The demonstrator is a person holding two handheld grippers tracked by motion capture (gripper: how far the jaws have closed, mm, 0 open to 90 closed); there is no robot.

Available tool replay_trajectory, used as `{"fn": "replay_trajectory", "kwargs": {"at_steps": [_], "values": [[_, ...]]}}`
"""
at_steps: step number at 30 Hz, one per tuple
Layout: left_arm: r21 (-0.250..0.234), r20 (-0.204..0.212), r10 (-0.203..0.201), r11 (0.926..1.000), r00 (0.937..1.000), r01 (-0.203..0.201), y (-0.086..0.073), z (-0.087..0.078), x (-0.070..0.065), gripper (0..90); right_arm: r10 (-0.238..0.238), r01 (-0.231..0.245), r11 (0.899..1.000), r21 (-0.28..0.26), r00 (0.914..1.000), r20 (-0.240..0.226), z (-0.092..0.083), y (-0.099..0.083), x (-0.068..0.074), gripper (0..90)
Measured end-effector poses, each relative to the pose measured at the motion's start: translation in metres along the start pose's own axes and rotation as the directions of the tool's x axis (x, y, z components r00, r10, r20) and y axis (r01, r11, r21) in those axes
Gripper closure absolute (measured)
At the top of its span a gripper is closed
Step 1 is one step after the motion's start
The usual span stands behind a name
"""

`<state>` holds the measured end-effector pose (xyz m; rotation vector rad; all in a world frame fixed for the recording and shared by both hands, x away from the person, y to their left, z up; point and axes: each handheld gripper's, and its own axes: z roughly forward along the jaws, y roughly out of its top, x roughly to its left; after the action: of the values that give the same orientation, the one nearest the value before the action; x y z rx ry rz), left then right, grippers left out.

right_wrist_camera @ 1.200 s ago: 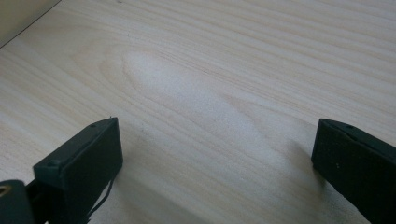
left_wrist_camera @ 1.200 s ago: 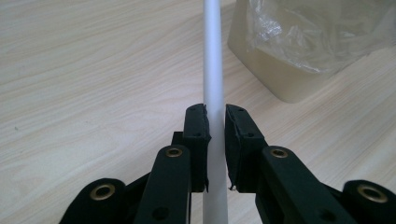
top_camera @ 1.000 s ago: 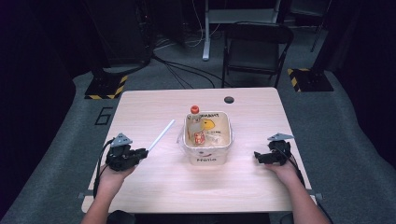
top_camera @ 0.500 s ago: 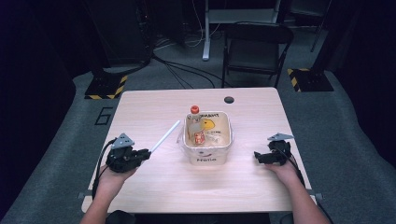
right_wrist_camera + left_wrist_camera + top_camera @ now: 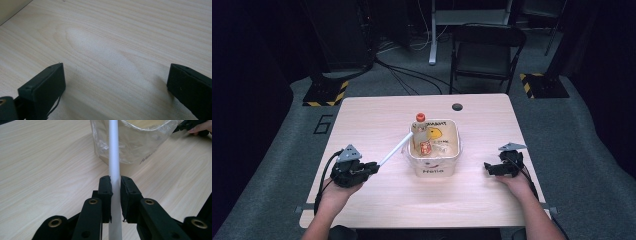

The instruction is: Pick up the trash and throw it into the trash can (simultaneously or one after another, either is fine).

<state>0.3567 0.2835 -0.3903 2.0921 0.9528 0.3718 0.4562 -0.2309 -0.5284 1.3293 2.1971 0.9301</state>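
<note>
My left gripper [image 5: 373,166] [image 5: 115,183] is shut on a long white tube [image 5: 394,149] [image 5: 114,150]. The tube slants up and to the right, and its far end reaches the left rim of a white bin [image 5: 433,167] [image 5: 135,147] lined with clear plastic. Inside the bin lie a small red and white item [image 5: 425,147] and a sheet with a yellow print [image 5: 436,132]. A bottle with an orange cap [image 5: 419,118] stands at the bin's far left corner; whether inside or behind is unclear. My right gripper [image 5: 488,168] [image 5: 115,80] rests open on the table right of the bin, nothing between its fingers.
The light wooden table [image 5: 372,115] has a round dark cable hole [image 5: 457,106] near its far edge. A black chair [image 5: 487,50] and floor cables stand beyond the table. The right hand and its gripper [image 5: 192,125] appear past the bin in the left gripper view.
The left gripper has carried the white tube to the right, bringing its far end up to the bin's rim. The right gripper has stayed in place.
</note>
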Motion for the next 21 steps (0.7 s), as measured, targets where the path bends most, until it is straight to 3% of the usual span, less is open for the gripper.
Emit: {"fn": "replay_trajectory", "kwargs": {"at_steps": [21], "values": [[0.003, 0.049, 0.058, 0.9983, 0.9971, -0.058, 0.02, 0.015, -0.014, 79.3, 0.0, 0.0, 1.0, 0.0, 1.0, 0.0, 0.0, 0.0, 0.0, 1.0]]}}
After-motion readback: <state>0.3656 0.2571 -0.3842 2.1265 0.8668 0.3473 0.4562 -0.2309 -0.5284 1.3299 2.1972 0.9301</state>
